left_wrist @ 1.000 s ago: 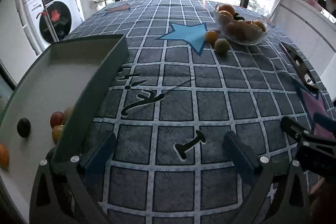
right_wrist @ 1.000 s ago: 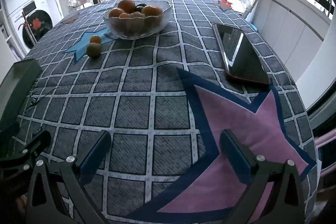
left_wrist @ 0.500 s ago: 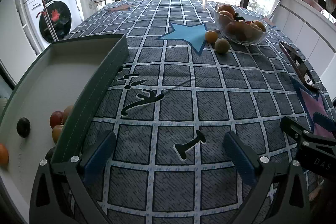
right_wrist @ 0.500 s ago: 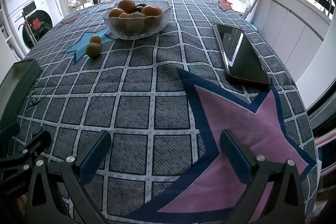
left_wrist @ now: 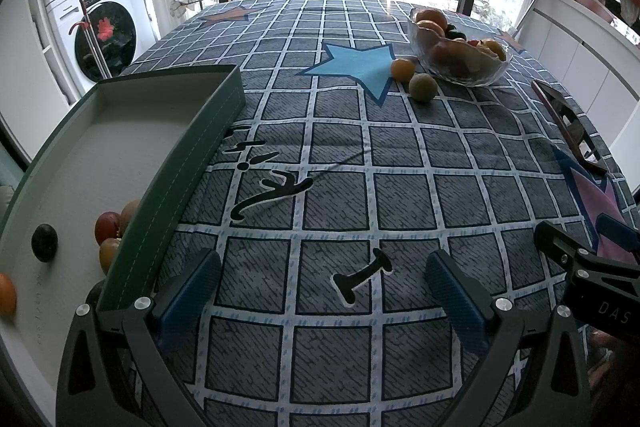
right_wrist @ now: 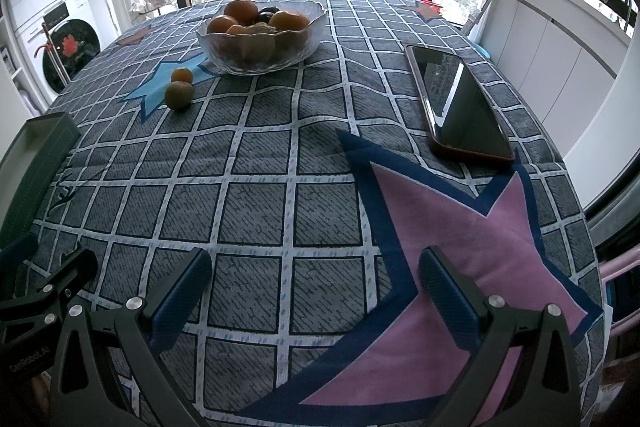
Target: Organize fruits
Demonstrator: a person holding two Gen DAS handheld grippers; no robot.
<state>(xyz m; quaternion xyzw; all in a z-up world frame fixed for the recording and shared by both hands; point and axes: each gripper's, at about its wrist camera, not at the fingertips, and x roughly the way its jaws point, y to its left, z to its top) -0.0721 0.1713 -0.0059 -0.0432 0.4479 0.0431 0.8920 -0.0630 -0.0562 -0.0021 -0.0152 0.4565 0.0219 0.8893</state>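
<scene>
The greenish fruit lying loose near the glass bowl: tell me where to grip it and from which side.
Grip the greenish fruit across its round middle, coming from the near side or above, probably with the right gripper, which is open. It lies alone on the cloth; the orange fruit sits just behind it and the glass bowl beyond, so its left and right flanks are free.

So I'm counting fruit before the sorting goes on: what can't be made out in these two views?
- Tray, left wrist view: its near wall hides part of the fruits behind it; the frame edge cuts an orange one.
- Bowl, both views: the fruits are piled, so the lower ones blur through the glass.
- Tray, right wrist view: only a corner shows, cut by the frame edge.
</scene>
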